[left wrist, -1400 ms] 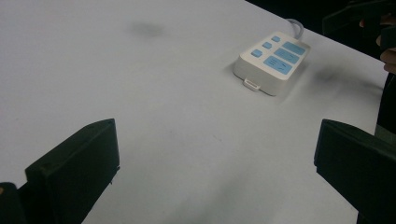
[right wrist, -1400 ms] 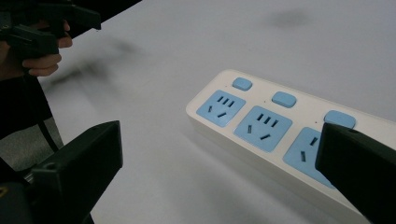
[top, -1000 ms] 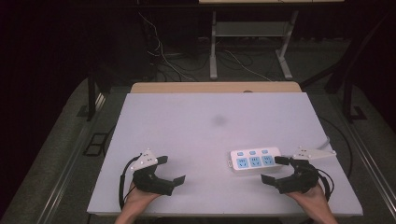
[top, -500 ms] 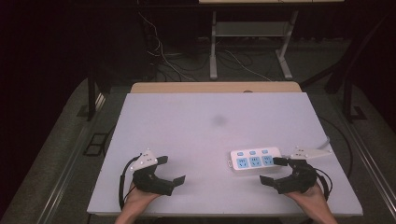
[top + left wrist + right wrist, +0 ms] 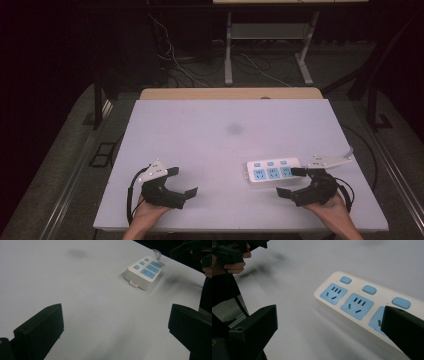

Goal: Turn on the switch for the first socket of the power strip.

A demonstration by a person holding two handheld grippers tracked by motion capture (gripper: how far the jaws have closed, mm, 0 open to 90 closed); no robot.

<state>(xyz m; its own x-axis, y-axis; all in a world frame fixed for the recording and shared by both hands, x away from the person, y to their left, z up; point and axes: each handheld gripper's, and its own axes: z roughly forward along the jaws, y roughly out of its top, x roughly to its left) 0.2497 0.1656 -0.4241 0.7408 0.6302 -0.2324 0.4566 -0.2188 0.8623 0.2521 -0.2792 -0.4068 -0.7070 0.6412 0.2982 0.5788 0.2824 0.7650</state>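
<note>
Right gripper view shows the right gripper (image 5: pixel 329 333) with its two black fingers (image 5: pixel 252 332) spread wide and grasping nothing; one finger stands over the near end of the white plastic power strip with three blue sockets and three blue buttons (image 5: pixel 359 305), the other over bare surface, so the strip's end lies partly in the gap. From the high view, this right gripper (image 5: pixel 296 184) sits just beside the strip's right end, near the front right corner of the white worktop (image 5: pixel 215 145). The power strip (image 5: pixel 272 171) lies flat, long side roughly parallel to the front edge, right of centre.

The left gripper (image 5: pixel 184 182) rests near the front left corner, well apart from the strip. Its own view confirms its fingers (image 5: pixel 40 327) are released, with nothing between them; the strip (image 5: pixel 145 271) appears farther off across the bare surface.

Risks, as judged: the strip is light and lies on a smooth surface, so a one-sided touch by a finger would likely push or swing it rather than seat it. A pinch across one end alone may let the free end droop or twist. The grey lead leaving the strip's far end (image 5: pixel 156 252) could drag or snag if the strip is lifted.

Markings: no brand, rating or legible writing can be made out on the strip; small marks beside the buttons are too fine to read.
</note>
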